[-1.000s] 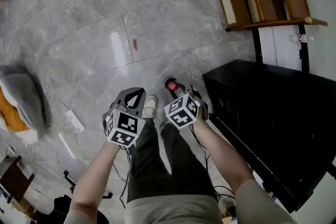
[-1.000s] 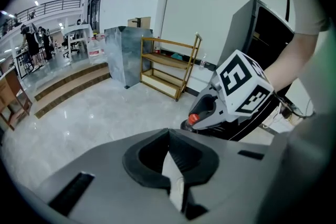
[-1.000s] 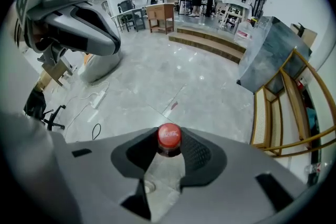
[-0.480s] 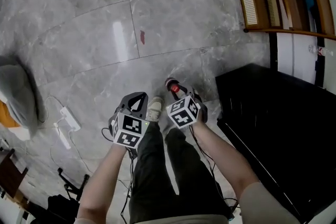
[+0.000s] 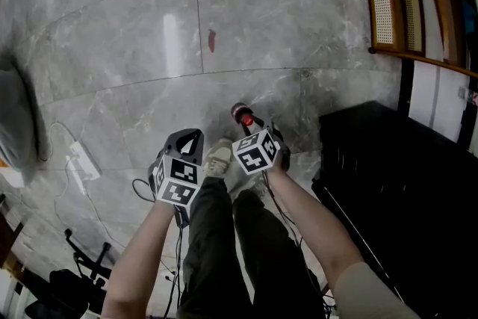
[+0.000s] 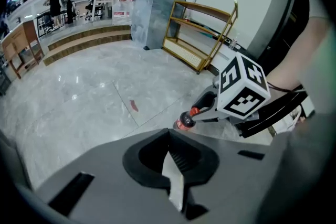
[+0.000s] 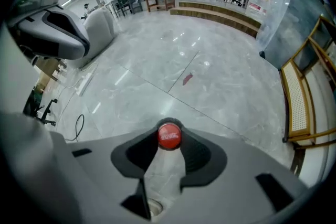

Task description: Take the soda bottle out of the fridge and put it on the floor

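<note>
The soda bottle (image 5: 244, 118), dark with a red cap (image 7: 169, 136), is held over the grey marble floor just ahead of the person's shoe. My right gripper (image 5: 252, 129) is shut on it, and the cap pokes out between the jaw tips (image 7: 169, 131). The left gripper view also shows the bottle (image 6: 185, 121) in the right gripper (image 6: 207, 108). My left gripper (image 5: 190, 141) hovers beside it to the left, shut with nothing in it (image 6: 169, 136). The black fridge (image 5: 403, 190) stands to the right.
A wooden shelf rack (image 5: 403, 4) stands at the upper right. A power strip with cables (image 5: 78, 160) and a grey cushion (image 5: 13, 123) lie at the left. A red mark (image 5: 212, 40) is on the floor ahead. The person's legs and shoe (image 5: 218, 155) are below the grippers.
The head view has swung, so the fridge and shelf slid to the right edge. Both grippers stay close together and the right one keeps hold of the bottle.
</note>
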`<action>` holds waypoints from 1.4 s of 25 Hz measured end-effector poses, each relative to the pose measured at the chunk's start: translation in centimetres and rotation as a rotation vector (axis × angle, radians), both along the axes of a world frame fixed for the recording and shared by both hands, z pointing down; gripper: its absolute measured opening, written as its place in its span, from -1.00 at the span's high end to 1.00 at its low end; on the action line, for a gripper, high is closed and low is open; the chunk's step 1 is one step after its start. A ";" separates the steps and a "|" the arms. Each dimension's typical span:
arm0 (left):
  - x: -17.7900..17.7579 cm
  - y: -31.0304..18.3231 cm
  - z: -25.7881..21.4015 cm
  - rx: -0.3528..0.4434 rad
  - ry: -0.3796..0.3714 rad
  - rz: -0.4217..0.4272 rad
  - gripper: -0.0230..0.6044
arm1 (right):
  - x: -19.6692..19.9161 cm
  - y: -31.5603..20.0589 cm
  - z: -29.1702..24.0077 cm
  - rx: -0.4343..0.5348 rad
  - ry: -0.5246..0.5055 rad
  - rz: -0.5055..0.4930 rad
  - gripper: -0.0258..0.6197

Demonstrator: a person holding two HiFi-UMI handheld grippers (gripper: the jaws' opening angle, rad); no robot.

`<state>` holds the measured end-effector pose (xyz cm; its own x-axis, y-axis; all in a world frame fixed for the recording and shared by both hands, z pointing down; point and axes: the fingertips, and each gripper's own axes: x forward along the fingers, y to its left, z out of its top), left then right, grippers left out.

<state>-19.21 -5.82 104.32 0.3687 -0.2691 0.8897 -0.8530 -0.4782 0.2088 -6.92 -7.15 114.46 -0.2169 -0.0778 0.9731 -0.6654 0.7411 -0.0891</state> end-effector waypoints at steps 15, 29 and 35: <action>-0.5 2.8 6.5 -0.062 0.032 -0.061 0.91 | -0.3 1.6 9.6 -0.022 0.047 -0.036 0.56; 0.5 0.0 0.7 -0.006 0.024 -0.043 0.91 | -0.6 -1.4 1.3 0.021 -0.034 0.049 0.78; 0.6 -2.7 -5.8 0.071 0.011 -0.011 0.91 | 1.4 -3.9 -7.4 0.082 -0.107 0.183 0.81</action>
